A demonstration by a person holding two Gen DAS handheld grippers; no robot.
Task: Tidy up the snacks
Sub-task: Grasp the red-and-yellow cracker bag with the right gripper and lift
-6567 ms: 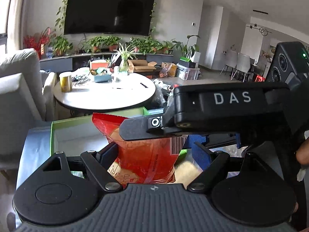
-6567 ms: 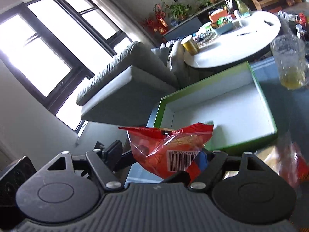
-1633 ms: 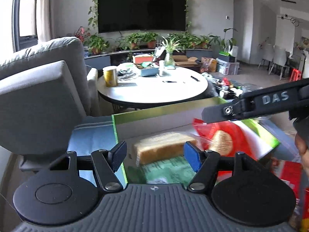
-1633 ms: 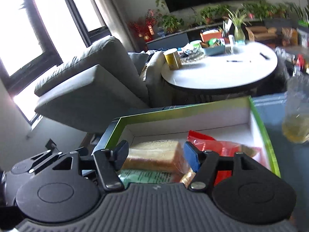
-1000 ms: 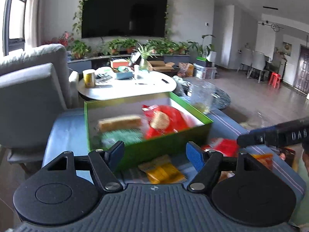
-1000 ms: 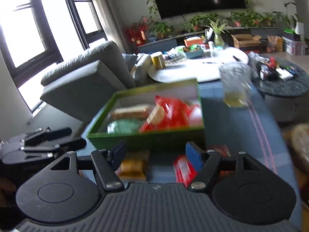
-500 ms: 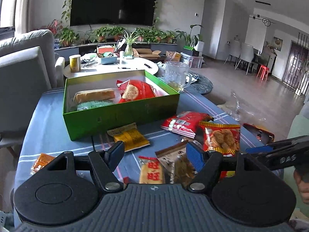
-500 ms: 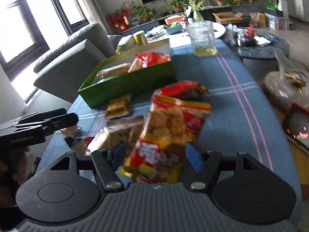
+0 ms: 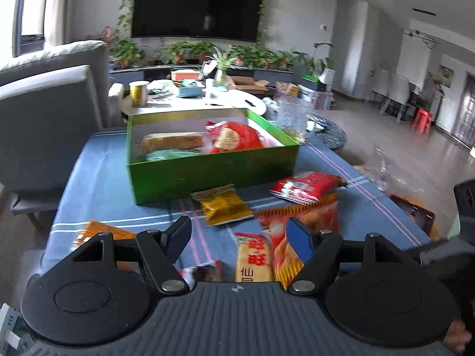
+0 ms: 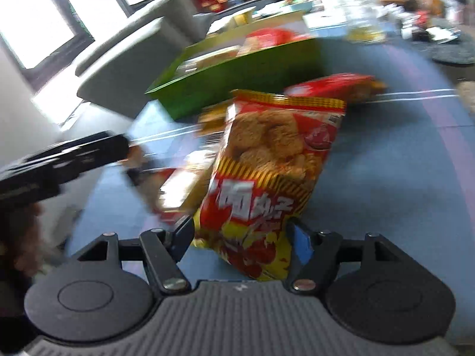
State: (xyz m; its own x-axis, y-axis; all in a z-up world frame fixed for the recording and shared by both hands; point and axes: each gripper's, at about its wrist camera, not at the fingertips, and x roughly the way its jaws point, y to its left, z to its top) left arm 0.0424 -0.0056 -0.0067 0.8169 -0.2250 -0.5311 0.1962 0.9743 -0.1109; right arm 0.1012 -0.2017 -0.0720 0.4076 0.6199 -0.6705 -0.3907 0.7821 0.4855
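A green box (image 9: 207, 175) on the blue tablecloth holds a bread pack (image 9: 172, 141), a green packet and a red packet (image 9: 234, 136). Loose snacks lie in front of it: a yellow packet (image 9: 222, 204), a red packet (image 9: 305, 185), a rice-cracker pack (image 9: 253, 258) and a red-and-yellow cracker bag (image 10: 267, 160). My right gripper (image 10: 242, 237) is open, low over that bag, with the bag's near end between its fingers. My left gripper (image 9: 239, 235) hangs open above the rice-cracker pack and grips nothing.
A glass mug (image 9: 292, 115) stands by the box's far right corner. An orange packet (image 9: 95, 233) lies near the table's left edge. A grey armchair (image 9: 50, 103) is on the left and a round white table (image 9: 190, 102) stands behind the box.
Both grippers have drawn back from the green box to the loose snacks. Over the last half second the right gripper has dropped closer around the red-and-yellow bag, which now looks larger.
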